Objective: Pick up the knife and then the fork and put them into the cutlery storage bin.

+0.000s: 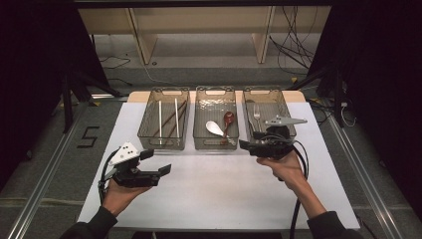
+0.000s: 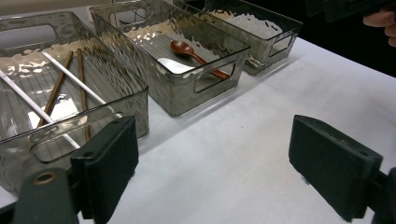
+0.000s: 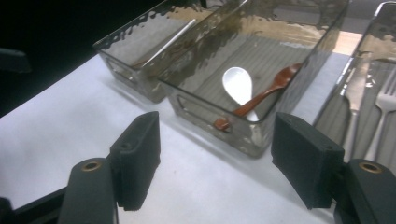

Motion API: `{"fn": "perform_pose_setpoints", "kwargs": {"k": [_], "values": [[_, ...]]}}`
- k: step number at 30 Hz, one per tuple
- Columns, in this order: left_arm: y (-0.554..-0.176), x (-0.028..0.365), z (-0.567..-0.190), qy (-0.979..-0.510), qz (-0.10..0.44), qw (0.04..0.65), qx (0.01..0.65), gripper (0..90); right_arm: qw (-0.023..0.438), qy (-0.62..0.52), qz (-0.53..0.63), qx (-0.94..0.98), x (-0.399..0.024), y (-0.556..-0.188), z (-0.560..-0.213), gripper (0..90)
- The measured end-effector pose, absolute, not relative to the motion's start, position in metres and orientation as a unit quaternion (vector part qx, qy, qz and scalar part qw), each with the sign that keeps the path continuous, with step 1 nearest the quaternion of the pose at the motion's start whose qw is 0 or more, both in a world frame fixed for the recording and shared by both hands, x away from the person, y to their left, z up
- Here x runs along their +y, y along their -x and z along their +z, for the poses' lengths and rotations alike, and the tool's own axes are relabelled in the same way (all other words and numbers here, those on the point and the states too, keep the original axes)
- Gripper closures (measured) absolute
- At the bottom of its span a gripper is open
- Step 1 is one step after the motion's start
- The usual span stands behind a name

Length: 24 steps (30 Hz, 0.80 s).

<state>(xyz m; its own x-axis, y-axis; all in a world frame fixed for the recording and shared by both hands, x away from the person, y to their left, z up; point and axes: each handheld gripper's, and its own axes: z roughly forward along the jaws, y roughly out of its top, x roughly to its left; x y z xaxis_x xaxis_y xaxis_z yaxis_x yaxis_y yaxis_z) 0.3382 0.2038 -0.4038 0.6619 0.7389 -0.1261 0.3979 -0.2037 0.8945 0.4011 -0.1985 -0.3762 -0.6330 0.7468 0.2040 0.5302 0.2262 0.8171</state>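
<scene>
We are holding the right gripper point(image 1: 249, 145) wide open and empty by the front edge of the middle bin point(image 1: 215, 141), so we are going slowly toward the brown spoon point(image 3: 264, 93) inside, while the left gripper point(image 1: 158, 162) is waiting open and empty.

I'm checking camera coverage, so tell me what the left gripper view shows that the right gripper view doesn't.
Left gripper view: the chopsticks lie plainly visible in the left bin, two white and two brown, and part of a hand shows at the top right corner.

Right gripper view: a fork lies in the right bin, with another metal utensil beside it.

Both: the middle bin holding a white spoon and a reddish-brown spoon, the white table, and each gripper's own black jaws standing open with nothing between them.
</scene>
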Motion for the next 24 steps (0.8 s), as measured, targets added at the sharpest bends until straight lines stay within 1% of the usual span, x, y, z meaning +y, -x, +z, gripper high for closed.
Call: {"fn": "perform_pose_setpoints", "kwargs": {"k": [8,24], "values": [[-0.338,0.201,-0.404,-0.761,0.167,0.506,0.370,15.5,0.108,-0.389,0.472,0.784,-0.192,-0.381,-0.383,30.4],[-0.336,0.203,-0.403,-0.757,0.161,0.516,0.367,15.4,0.122,-0.377,0.502,0.769,-0.203,-0.350,-0.392,29.1]]}}
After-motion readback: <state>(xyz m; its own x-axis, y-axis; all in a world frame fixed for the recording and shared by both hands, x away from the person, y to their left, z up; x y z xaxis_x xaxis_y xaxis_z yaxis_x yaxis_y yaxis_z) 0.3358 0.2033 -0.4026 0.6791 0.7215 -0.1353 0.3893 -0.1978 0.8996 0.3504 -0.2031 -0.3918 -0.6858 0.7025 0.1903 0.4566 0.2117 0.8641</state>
